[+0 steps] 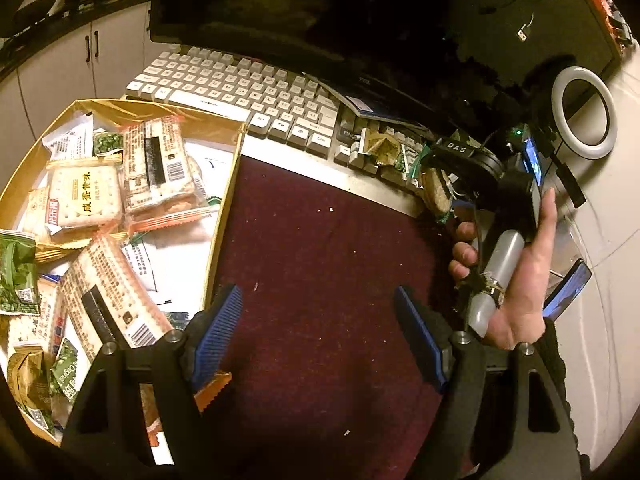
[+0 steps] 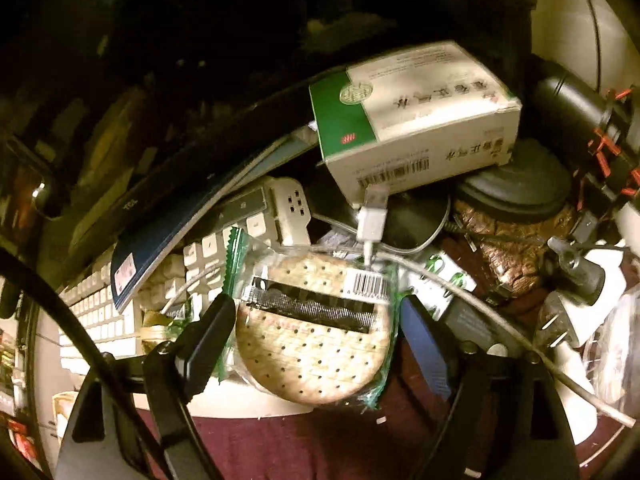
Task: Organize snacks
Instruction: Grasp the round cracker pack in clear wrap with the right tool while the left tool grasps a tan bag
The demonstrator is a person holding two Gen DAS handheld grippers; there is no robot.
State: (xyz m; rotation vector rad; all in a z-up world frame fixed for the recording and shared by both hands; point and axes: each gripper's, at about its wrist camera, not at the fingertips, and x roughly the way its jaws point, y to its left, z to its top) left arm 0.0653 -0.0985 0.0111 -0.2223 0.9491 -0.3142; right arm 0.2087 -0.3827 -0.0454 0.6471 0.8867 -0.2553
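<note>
Left wrist view: the left claw [image 1: 318,334] hangs over the dark red mat [image 1: 320,240] on the table, blue pads spread wide, nothing between them. Just left of it sits the gold tray [image 1: 224,216], heaped with cracker packets [image 1: 158,164] and small green sachets [image 1: 16,276]. Beyond the mat lies the white keyboard [image 1: 248,92], with the dark monitor [image 1: 320,12] behind. On the right, a hand [image 1: 516,284] grips the handle of the other tool.

Right wrist view: the right claw [image 2: 316,332] is released, jaws wide on either side of a round cracker packet [image 2: 316,336] with green edging. The left finger sits just beside the wrapper and the right pad looks clear of it. The packet lies at the keyboard's [image 2: 200,264] edge, under a white USB cable [image 2: 372,224]. Behind it, a green-and-white box [image 2: 416,120] tilts on the clutter.
</note>
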